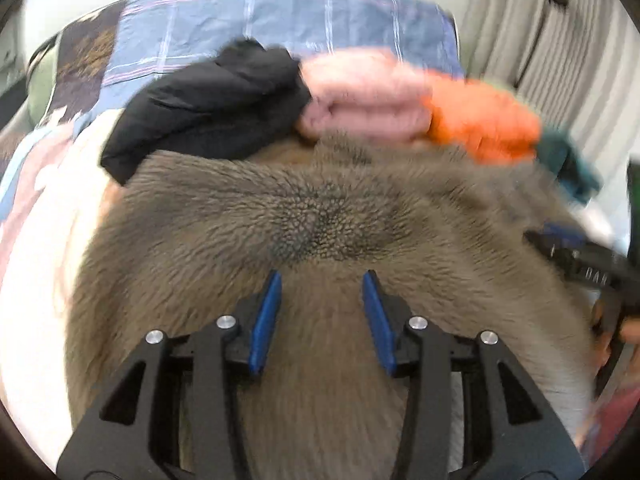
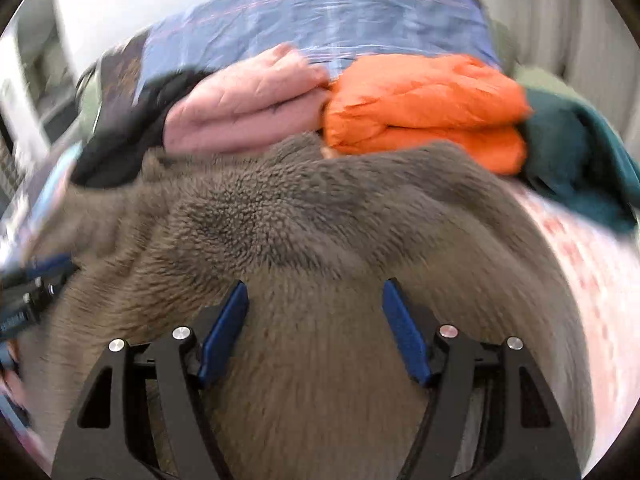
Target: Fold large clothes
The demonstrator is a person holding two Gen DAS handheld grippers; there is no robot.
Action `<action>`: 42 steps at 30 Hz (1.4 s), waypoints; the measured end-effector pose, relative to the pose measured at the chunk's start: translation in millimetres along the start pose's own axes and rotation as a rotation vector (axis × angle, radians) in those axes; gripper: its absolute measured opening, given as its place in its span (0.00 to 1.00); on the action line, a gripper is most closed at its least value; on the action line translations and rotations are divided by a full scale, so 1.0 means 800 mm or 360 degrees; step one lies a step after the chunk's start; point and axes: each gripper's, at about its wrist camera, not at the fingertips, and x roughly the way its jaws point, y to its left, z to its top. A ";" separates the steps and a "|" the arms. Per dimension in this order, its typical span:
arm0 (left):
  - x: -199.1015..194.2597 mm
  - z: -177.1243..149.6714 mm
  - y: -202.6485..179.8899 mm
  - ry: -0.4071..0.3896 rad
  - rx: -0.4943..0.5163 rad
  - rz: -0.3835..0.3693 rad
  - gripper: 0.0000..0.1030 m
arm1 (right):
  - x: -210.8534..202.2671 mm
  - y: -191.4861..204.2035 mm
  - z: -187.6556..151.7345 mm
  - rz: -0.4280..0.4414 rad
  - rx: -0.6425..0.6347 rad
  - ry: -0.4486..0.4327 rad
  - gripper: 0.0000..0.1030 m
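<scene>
A brown fleece garment (image 1: 320, 216) lies spread over the bed and fills the lower half of both views. My left gripper (image 1: 322, 274) is open just above it. Its blue pads (image 1: 264, 320) stand apart, and smooth, unbunched fleece shows between them. My right gripper (image 2: 316, 284) is open wider over the same fleece garment (image 2: 280, 208), which again lies flat between the pads (image 2: 404, 332). In the left wrist view my right gripper (image 1: 580, 268) shows blurred at the fleece's right edge. In the right wrist view my left gripper (image 2: 32, 288) shows at its left edge.
Behind the fleece lies a row of folded clothes: black (image 1: 208, 104), pink (image 1: 360, 96), orange (image 1: 484, 120) and dark teal (image 2: 576, 160). A blue checked blanket (image 1: 280, 16) lies beyond them. A pale patterned bedsheet (image 2: 588, 264) shows beside the fleece. A ribbed grey cabinet door (image 1: 560, 48) stands at the right.
</scene>
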 end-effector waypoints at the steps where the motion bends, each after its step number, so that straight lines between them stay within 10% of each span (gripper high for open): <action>1: -0.019 -0.002 -0.001 -0.0059 -0.0004 -0.0045 0.43 | -0.020 0.008 -0.006 0.0126 -0.0001 -0.0047 0.69; 5: -0.025 -0.024 -0.012 -0.0068 0.0206 0.0152 0.67 | -0.021 0.043 -0.049 0.0092 -0.0253 -0.0093 0.79; 12: -0.008 -0.051 -0.006 -0.0093 0.0211 0.0223 0.68 | -0.006 0.067 -0.088 -0.0179 -0.0535 -0.0200 0.81; 18: -0.009 -0.052 0.002 -0.0104 0.0176 0.0174 0.67 | -0.104 -0.008 -0.089 -0.0039 -0.0270 -0.0375 0.81; 23: -0.007 -0.050 0.001 -0.0098 0.0181 0.0173 0.67 | -0.162 -0.151 -0.097 -0.0220 0.0204 -0.0415 0.81; 29: -0.022 -0.044 -0.011 -0.0112 0.0143 0.0225 0.58 | -0.171 -0.264 -0.176 -0.0246 0.0711 -0.0260 0.57; 34: -0.068 -0.033 -0.110 -0.0159 0.0353 -0.0069 0.43 | -0.176 -0.269 -0.189 -0.0130 0.0709 -0.0314 0.53; 42: -0.062 -0.131 -0.370 -0.0052 0.1274 -0.0415 0.67 | -0.185 -0.285 -0.197 -0.0081 0.0797 -0.0377 0.53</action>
